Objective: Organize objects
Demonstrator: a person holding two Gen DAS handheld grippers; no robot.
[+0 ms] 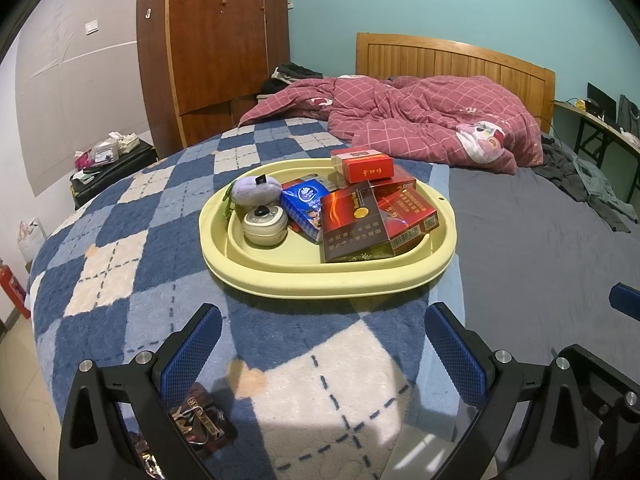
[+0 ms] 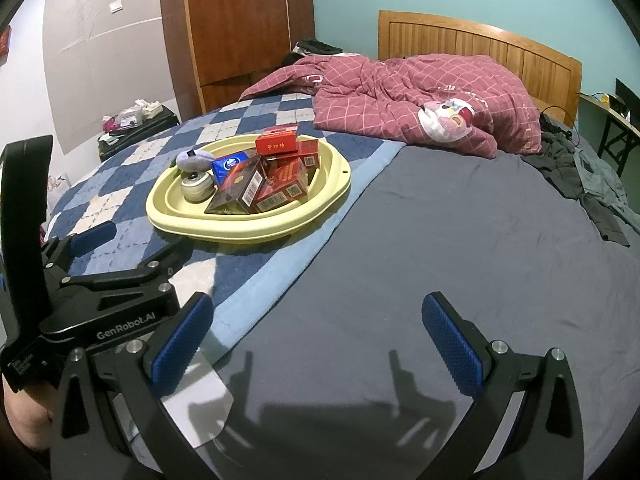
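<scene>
Lying beside left gripper (image 1: 322, 344) finger, dark packet (image 1: 202, 420), poss. touching; both jaws apart; right gripper (image 2: 318, 336) empty.

Dim indoor light, cool colour cast, bright patch on the checked blanket (image 1: 320, 392) nearest the camera, gripper shadows falling forward on the grey sheet (image 2: 420, 380), strong fisheye bending, black vignetted corners, mostly sharp focus

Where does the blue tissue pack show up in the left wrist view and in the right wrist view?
Left wrist: blue tissue pack just left of centre, in the yellow tray, beside the round cream case.
Right wrist: upper left of centre, same tray.
Shared landmark: the red box topping the pile.
</scene>
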